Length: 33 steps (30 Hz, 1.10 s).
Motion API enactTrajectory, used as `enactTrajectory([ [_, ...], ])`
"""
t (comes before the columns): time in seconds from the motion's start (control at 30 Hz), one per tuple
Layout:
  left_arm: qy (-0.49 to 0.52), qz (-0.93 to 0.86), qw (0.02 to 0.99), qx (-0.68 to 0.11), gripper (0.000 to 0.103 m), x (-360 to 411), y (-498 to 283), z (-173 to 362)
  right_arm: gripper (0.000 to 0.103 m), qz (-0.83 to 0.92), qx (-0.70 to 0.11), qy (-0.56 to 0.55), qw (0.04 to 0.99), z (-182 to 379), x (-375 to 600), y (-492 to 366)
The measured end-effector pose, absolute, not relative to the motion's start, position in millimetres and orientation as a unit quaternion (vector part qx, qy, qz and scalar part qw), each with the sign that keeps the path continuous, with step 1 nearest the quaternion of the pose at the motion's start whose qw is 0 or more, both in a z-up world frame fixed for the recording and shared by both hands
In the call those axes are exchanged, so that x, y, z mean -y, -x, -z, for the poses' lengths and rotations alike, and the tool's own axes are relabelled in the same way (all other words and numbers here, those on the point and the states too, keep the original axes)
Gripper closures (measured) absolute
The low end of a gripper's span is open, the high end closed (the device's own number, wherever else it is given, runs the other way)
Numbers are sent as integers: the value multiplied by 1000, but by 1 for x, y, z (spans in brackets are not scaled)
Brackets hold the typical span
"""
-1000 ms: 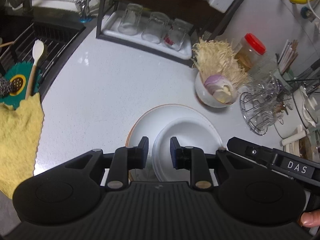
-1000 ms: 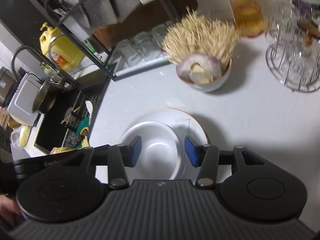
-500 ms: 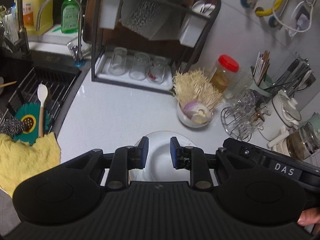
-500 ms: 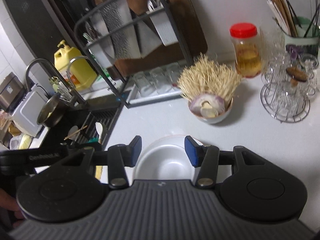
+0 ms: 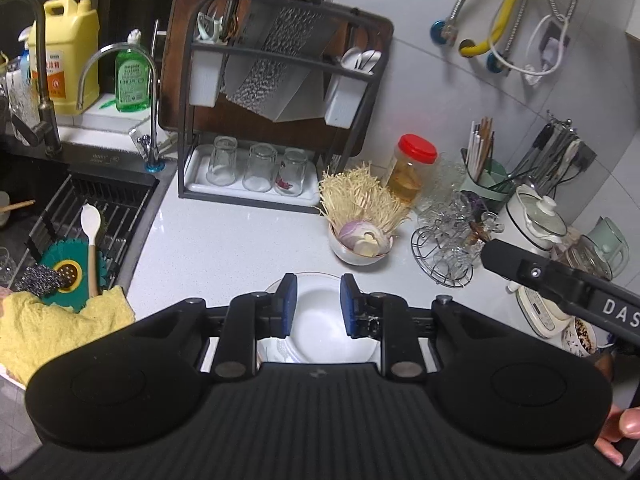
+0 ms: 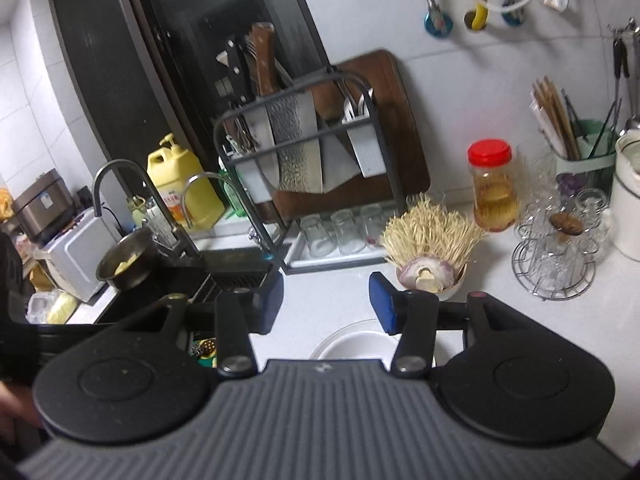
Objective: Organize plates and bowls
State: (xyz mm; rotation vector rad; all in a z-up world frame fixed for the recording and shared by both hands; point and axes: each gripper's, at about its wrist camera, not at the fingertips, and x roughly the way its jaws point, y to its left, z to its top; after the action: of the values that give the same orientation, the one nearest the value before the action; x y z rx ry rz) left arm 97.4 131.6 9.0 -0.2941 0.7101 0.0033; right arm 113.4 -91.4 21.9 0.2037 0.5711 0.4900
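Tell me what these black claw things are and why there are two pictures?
They are grabbers. A person holds one in each hand, and each carries a camera looking out between its two fingers. So one picture is from the left gripper, the other from the right gripper. Both are open and hold nothing. Below them, on the white kitchen counter, a white bowl sits on a plate. Behind stand a small bowl with onion, a red-lidded jar, a wire glass holder and a knife rack. The sink is on the left.

Left tongs (image 5: 319,300) stand slightly parted, empty; right tongs (image 6: 326,300) gape wider (nothing between them), both angled downward.
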Motion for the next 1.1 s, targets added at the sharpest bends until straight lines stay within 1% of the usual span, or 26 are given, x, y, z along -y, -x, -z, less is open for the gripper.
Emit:
enactTrajectory([
  [0.4, 126, 26, 935, -329, 76, -110, -25, -15, 52, -190, -256, -104, 942, -19, 106, -32],
  [0.7, 119, 20, 935, -333, 76, -101, 13, -14, 52, -174, -236, -93, 952, -21, 114, 4],
  [0.77, 121, 25, 935, -332, 70, -98, 20, -13, 52, -167, -233, -88, 954, -20, 116, 12],
  [0.83, 123, 33, 936, -328, 57, -95, 27, -12, 52, -163, -230, -85, 956, -19, 119, 20],
  [0.97, 104, 27, 938, -329, 50, -86, 39, -9, 51, -149, -230, -77, 959, -18, 124, 32],
  [1.0, 104, 22, 938, -330, 47, -84, 42, -8, 45, -146, -230, -74, 959, -18, 125, 35],
  [1.07, 105, 20, 938, -331, 43, -82, 46, -7, 36, -142, -230, -69, 960, -17, 126, 41],
  [1.1, 103, 22, 937, -332, 39, -81, 49, -6, 36, -140, -230, -68, 961, -17, 128, 44],
])
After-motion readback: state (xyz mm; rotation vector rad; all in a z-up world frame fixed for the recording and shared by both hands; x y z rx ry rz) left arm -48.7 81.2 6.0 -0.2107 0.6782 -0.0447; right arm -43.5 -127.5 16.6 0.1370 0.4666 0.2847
